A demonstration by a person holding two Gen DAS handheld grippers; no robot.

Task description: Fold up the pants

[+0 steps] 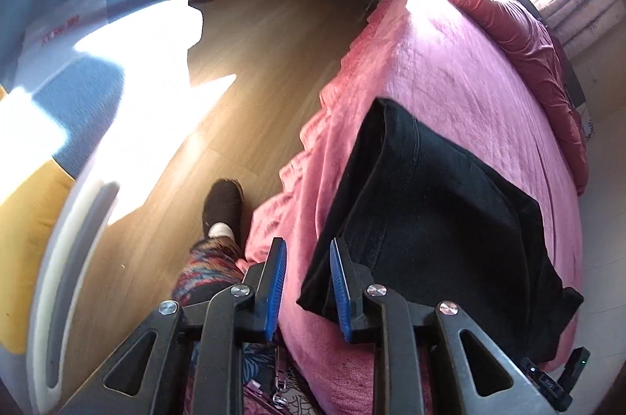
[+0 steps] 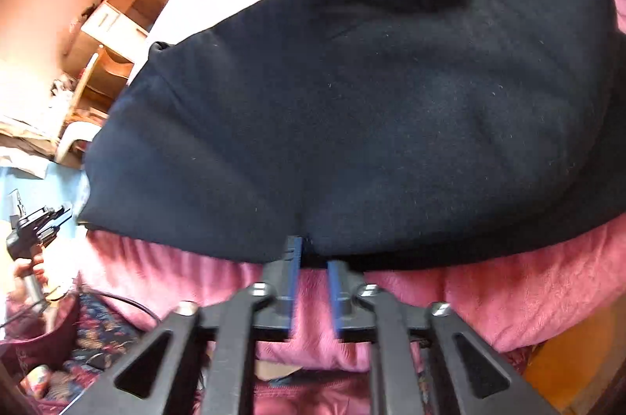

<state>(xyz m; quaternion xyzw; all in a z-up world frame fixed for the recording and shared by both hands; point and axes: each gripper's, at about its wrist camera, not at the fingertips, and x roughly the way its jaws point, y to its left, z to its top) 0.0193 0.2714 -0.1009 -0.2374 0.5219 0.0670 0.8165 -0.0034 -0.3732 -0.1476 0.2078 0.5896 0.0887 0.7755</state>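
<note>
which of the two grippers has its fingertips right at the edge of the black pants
The right gripper: its open fingertips sit at the near edge of the black pants. The left gripper hangs over the pink bedspread, beside the pants, nothing between its fingers.

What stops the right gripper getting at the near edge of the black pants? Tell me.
Probably nothing. The right gripper is open, its fingertips right at the near edge of the black pants on the pink blanket, with nothing between them.

Home bedroom: pink-covered bed [image 1: 450, 70] (pillow [image 1: 520, 35], shelves [image 2: 117, 19])
</note>
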